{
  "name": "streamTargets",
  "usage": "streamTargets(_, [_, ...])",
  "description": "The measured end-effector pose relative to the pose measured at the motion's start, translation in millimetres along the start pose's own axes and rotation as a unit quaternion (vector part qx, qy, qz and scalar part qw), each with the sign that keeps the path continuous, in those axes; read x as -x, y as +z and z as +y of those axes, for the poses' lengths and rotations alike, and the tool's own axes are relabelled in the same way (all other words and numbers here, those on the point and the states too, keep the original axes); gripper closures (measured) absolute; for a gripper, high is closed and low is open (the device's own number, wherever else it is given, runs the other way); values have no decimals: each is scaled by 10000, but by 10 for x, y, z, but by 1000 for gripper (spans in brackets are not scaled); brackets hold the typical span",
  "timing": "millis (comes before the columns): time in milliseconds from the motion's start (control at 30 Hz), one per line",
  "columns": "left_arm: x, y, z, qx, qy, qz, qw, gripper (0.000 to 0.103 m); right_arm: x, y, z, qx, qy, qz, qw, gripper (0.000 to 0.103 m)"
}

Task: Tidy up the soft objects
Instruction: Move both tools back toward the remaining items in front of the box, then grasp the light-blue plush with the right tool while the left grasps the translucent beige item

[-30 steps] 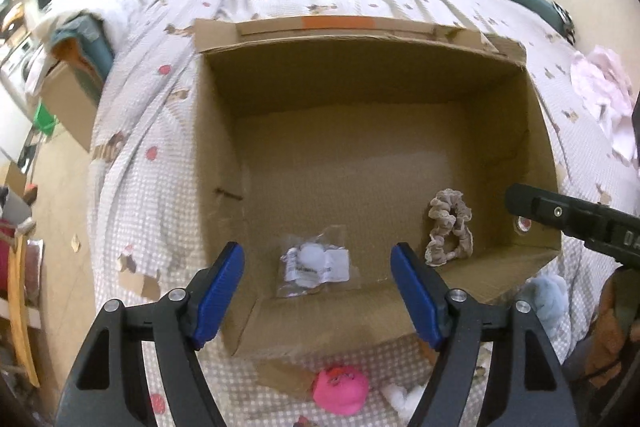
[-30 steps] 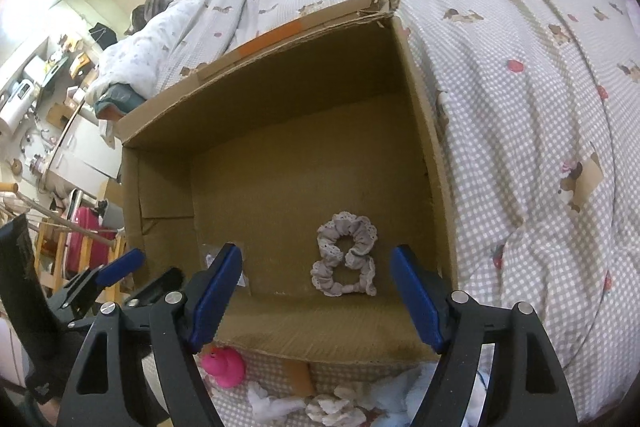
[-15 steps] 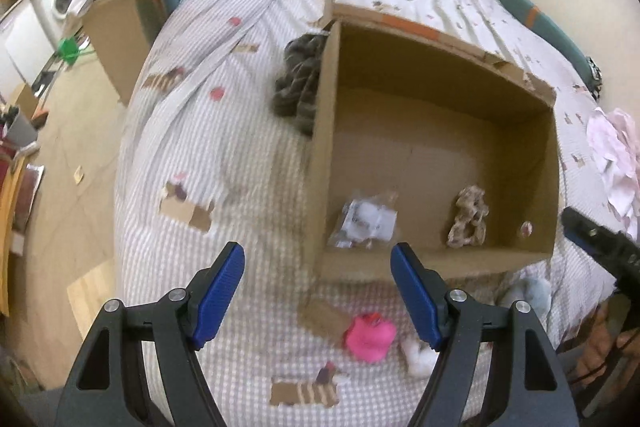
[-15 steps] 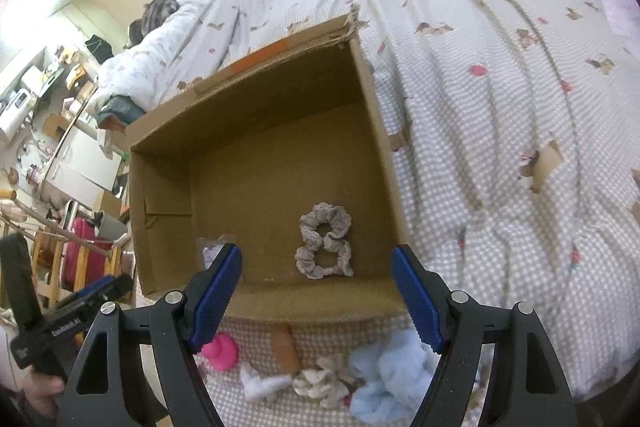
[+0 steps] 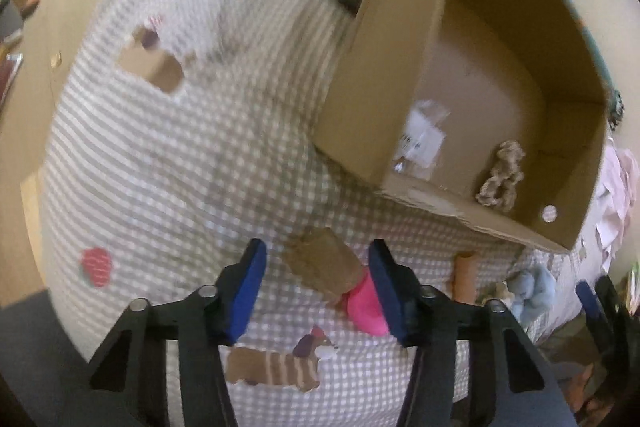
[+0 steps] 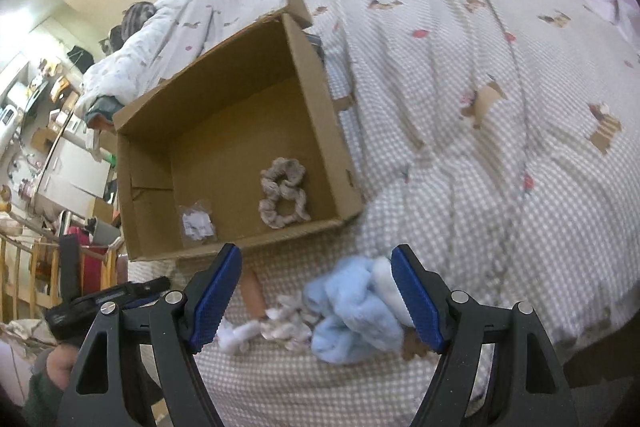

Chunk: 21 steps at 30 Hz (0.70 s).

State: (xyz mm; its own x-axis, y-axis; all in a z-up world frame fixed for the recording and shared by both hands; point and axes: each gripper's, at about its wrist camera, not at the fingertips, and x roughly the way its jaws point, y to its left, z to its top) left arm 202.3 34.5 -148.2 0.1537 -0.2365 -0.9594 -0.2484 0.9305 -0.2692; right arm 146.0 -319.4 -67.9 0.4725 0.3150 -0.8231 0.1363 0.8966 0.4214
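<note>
Pick phase: right hand-held gripper [image 6: 316, 297] wide open, empty, straddling blue plush [image 6: 352, 319] on bed [image 6: 500, 187], beside cardboard box [image 6: 340, 163]. Left hand-held gripper [image 5: 316, 291] open, empty, near pink toy [image 5: 366, 307]. Next: descend, clamp, lift into box.

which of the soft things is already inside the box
The beige scrunchie, lying on the cardboard box floor; the blue plush and pink toy lie outside on the bed.
</note>
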Motion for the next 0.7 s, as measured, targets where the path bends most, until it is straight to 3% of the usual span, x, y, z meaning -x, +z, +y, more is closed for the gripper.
streamTargets(167, [-154,4,-50,37,196,56,9998,62,56,-36,-117,-174,-42,-29,9998,21])
streamTargets(233, [-157,-21,-95,-44,248,37,9997,75,72,-42,-134,-201,-71,-43,9998,21])
streamTargets(333, [-159,-63,-177,-186,294,37,9994,84,82,-41,-152,-223,-164,-77,9996,21])
streamTargets(533, [22,-86,-142,-160,303,-185,9992,87,82,-28,-163,-232,-250,-106,9994,21])
streamTargets(700, [224,-83,-38,-70,799,-690,9944,87,91,-32,-188,-257,-294,-115,9992,21])
